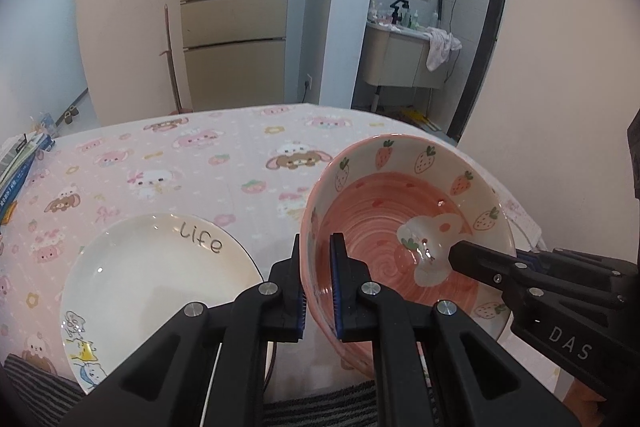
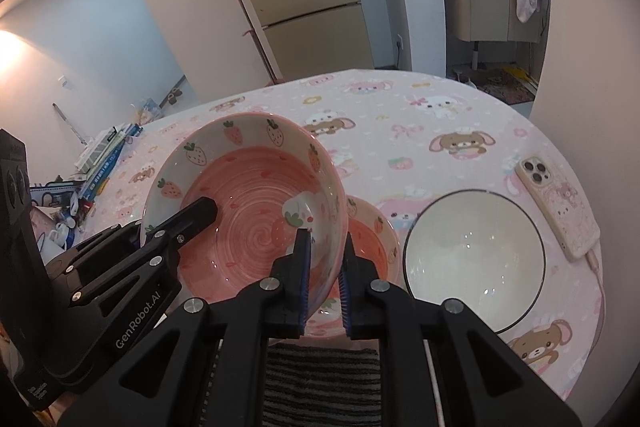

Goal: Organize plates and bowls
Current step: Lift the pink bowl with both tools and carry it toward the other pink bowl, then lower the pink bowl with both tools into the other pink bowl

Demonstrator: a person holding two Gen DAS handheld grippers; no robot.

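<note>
A pink strawberry bowl (image 1: 404,227) is held above the table, tilted, by both grippers. My left gripper (image 1: 318,291) is shut on its left rim. My right gripper (image 2: 324,279) is shut on its right rim; the bowl fills the middle of the right wrist view (image 2: 248,203). The right gripper shows in the left wrist view (image 1: 480,263) reaching into the bowl. A second pink strawberry bowl (image 2: 376,239) sits on the table under the held one. A white plate marked "Life" (image 1: 152,279) lies at the left. A white black-rimmed bowl (image 2: 472,259) sits at the right.
The round table has a pink cartoon tablecloth (image 1: 224,155). A phone in a pink case (image 2: 556,203) lies at its right edge with a cable. Books (image 1: 20,167) are stacked at the left edge. A striped cloth (image 2: 320,379) lies at the near edge.
</note>
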